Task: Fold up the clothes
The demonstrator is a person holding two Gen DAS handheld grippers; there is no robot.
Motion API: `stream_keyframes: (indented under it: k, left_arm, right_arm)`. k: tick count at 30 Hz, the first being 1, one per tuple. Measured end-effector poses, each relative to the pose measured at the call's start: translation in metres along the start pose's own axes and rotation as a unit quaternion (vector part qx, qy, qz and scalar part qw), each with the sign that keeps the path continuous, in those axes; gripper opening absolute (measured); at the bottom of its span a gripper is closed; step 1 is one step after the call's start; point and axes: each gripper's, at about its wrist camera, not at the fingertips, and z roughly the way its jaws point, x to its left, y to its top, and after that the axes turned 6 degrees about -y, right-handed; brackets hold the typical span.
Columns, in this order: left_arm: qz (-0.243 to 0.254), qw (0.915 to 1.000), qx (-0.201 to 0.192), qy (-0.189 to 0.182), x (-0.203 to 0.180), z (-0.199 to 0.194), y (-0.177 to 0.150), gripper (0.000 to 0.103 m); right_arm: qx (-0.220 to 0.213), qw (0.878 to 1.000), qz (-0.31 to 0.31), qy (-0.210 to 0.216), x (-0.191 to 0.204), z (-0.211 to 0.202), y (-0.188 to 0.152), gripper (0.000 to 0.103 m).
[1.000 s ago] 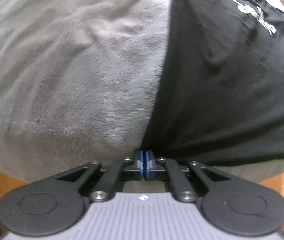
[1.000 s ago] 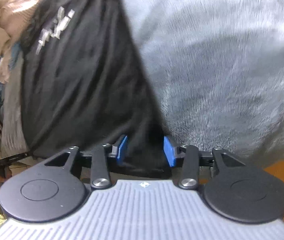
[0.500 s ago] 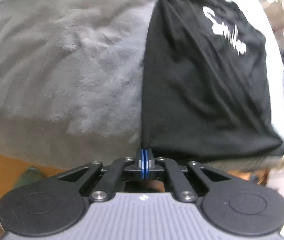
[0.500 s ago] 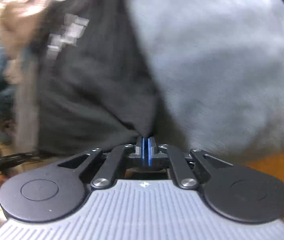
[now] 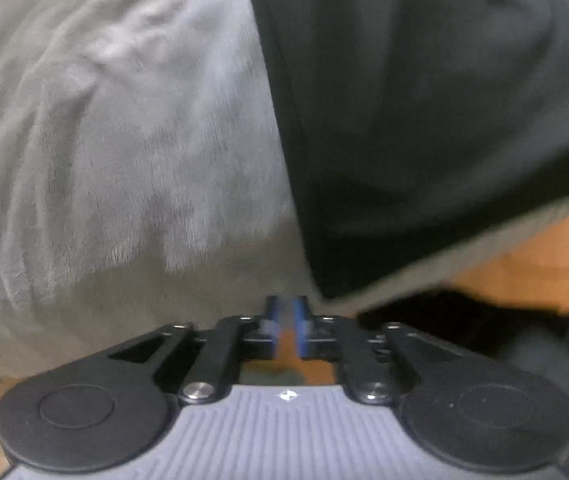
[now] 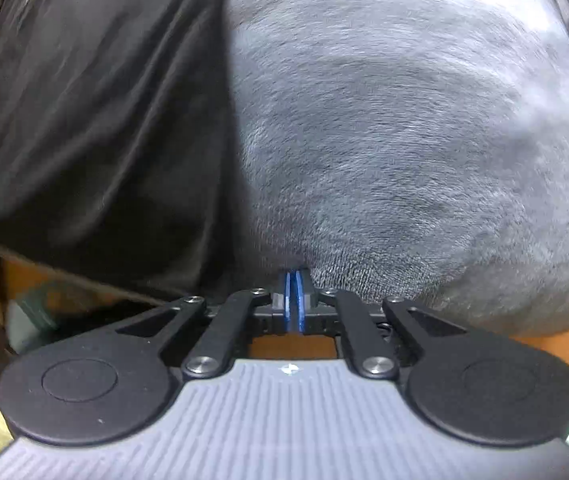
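Left wrist view, nearest: the left tongs [image 5: 286, 326] point down, and their two blue pads [image 5: 272, 322] have a small gap between them. The jaws are opening. Nothing sits in the gap; only the brown desk [image 5: 544, 248] shows through it.
Left wrist view, just past the tips: the near corner of the black shirt [image 5: 424, 120] lies just to the right of the left tongs and does not touch the pads.
Left wrist view, farther out: the fuzzy grey blanket [image 5: 124, 140] is spread ahead and to the left of the left tongs. The black shirt lies on top of it and fills the far right side. A thin strip of grey shows under the shirt's near edge.
Left wrist view, right side: the brown desk shows past the blanket's edge, with something dark and blurry on it that I cannot make out.
Right wrist view, nearest: the right tongs [image 6: 294, 304] are pressed together, with just a thin dark line between the blue pads [image 6: 302, 300].
Right wrist view, at the tips: the black shirt [image 6: 96, 120] and the grey blanket [image 6: 404, 140] meet right at the pads. The picture is too blurry to tell if any cloth is pinched there.
Right wrist view, farther out: the shirt goes off ahead and to the left, and the blanket ahead and to the right.
Right wrist view, edges: a bit of orange-brown desk [image 6: 564, 344] shows low on the right.
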Motion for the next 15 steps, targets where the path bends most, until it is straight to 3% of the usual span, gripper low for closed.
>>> stream_keyframes:
  k: [3, 7, 11, 13, 15]
  left_arm:
    - [-0.010, 0.9999, -0.010, 0.004, -0.001, -0.015, -0.011, 0.028]
    - [-0.038, 0.9966, -0.072, -0.007, -0.007, -0.053, -0.007, 0.028]
    - [-0.031, 0.9830, -0.157, -0.090, -0.033, -0.073, 0.032, 0.033]
    - [-0.008, 0.9770, -0.170, -0.129, -0.055, -0.064, 0.051, 0.034]
    - [0.030, 0.9760, -0.161, -0.143, -0.079, -0.044, 0.054, 0.034]
  right_arm:
    - [-0.018, 1.000, -0.015, -0.018, 0.005, -0.016, -0.008, 0.005]
    - [-0.107, 0.992, -0.064, 0.016, 0.023, -0.054, -0.010, 0.006]
    - [-0.184, 0.969, -0.143, 0.081, 0.075, -0.059, 0.016, 0.006]
    - [-0.198, 0.957, -0.182, 0.104, 0.104, -0.045, 0.030, 0.006]
    - [-0.195, 0.951, -0.208, 0.123, 0.121, -0.035, 0.028, 0.006]
